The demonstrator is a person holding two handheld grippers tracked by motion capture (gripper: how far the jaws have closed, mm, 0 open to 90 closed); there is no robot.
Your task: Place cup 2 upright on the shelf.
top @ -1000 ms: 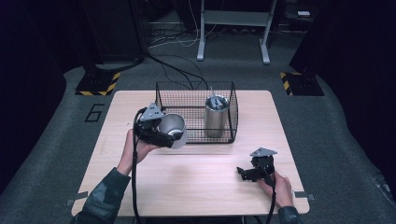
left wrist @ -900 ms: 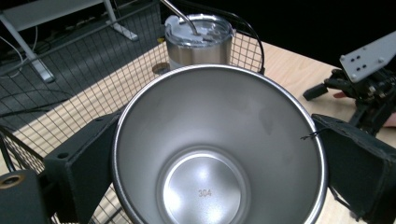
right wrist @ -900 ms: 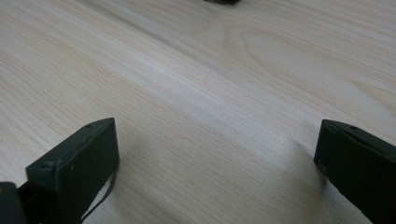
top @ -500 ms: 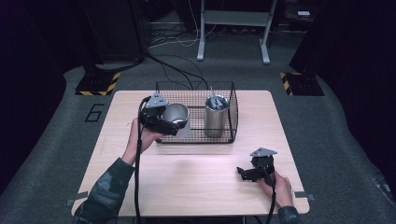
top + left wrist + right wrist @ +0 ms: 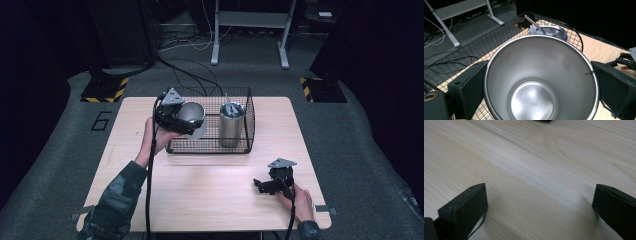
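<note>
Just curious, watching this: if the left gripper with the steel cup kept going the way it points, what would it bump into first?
Probably the lidded steel tumbler standing in the wire basket; depth is hard to judge.

Steel cup (image 5: 540, 82) rim cut off below; hides second tumbler (image 5: 552, 30) body.

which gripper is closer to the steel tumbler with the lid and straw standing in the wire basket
Left. The left gripper, holding an open steel cup, is at the wire basket's left end beside the lidded tumbler. The right gripper rests on the table, nearer the person.
</note>
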